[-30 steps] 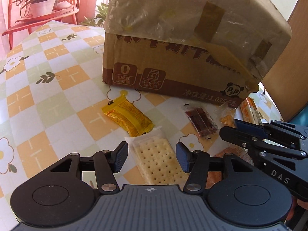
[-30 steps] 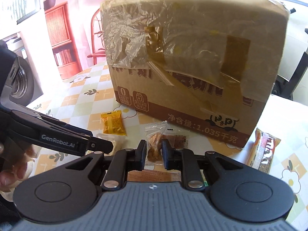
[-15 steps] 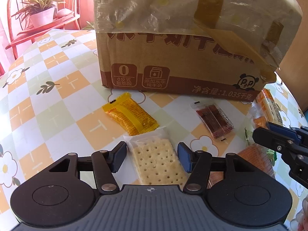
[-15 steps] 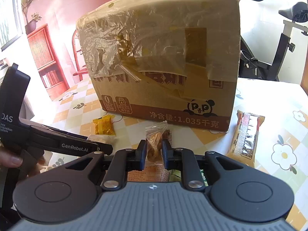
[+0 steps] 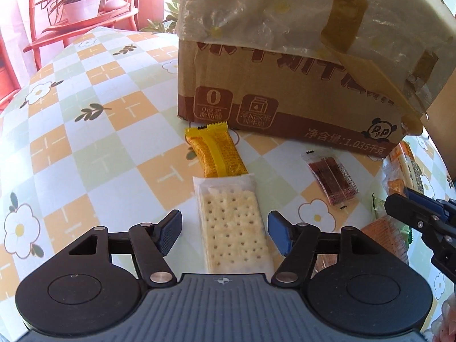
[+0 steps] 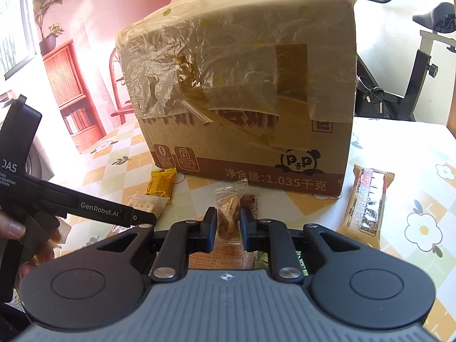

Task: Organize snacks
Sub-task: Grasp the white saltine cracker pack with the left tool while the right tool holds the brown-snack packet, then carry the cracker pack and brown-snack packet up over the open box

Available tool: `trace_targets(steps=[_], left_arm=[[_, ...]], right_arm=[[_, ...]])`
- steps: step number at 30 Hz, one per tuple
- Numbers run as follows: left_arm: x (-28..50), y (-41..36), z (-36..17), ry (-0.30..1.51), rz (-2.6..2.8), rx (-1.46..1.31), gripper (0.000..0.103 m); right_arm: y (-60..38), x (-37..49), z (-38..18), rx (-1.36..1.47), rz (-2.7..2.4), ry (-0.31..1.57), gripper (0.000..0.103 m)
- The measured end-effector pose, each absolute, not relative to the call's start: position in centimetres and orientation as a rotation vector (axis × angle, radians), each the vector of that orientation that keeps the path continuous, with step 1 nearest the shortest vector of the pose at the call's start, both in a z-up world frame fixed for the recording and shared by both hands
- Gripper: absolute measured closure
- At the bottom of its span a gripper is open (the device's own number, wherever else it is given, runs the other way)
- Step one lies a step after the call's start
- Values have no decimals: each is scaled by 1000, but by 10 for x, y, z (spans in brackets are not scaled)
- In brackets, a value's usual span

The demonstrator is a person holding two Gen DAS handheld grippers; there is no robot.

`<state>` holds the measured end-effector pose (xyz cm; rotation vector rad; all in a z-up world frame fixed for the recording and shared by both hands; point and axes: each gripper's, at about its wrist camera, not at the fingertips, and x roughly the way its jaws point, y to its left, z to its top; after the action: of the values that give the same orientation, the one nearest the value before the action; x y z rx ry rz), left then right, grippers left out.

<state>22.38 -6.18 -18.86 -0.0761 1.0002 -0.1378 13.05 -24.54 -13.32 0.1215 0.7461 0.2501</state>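
Snacks lie on the table (image 5: 85,148) before the cardboard box (image 6: 245,108). Our left gripper (image 5: 225,229) has fingers spread wide, straddling the cracker pack (image 5: 233,225) without touching. Our right gripper (image 6: 227,225) pinches a clear snack packet (image 6: 228,211). Only the right view shows the long bar (image 6: 367,199) beside the box.

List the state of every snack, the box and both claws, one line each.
left claw: open, straddling the cracker pack
cracker pack: flat on table
yellow packet: flat, by box
dark red sachet: flat on table
right claw: shut on clear nut bag
cardboard box: taped shut
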Motion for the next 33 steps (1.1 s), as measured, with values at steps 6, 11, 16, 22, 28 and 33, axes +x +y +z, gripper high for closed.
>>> trace_targets(steps=[6,11,16,22,28,33], left_arm=[[206,-77,-191,939,-145,63,51],[203,-71,-183,929,-184,21,53],[198,-68,-164,855,-186,27,53],[188,-68,-132,757,-202,42,53],[178,-70,-100,650,-216,57,53],[178,-72,-84,595,-225,55,53]], right_arm=[[-244,130,-135,130,246,754,84],[-246,130,-134,139,238,751,84],[-246,129,-132,131,227,746,84],[-247,128,-126,115,224,727,84],[-249,128,-113,113,214,696,84],[-248,128,-99,103,212,662,84]])
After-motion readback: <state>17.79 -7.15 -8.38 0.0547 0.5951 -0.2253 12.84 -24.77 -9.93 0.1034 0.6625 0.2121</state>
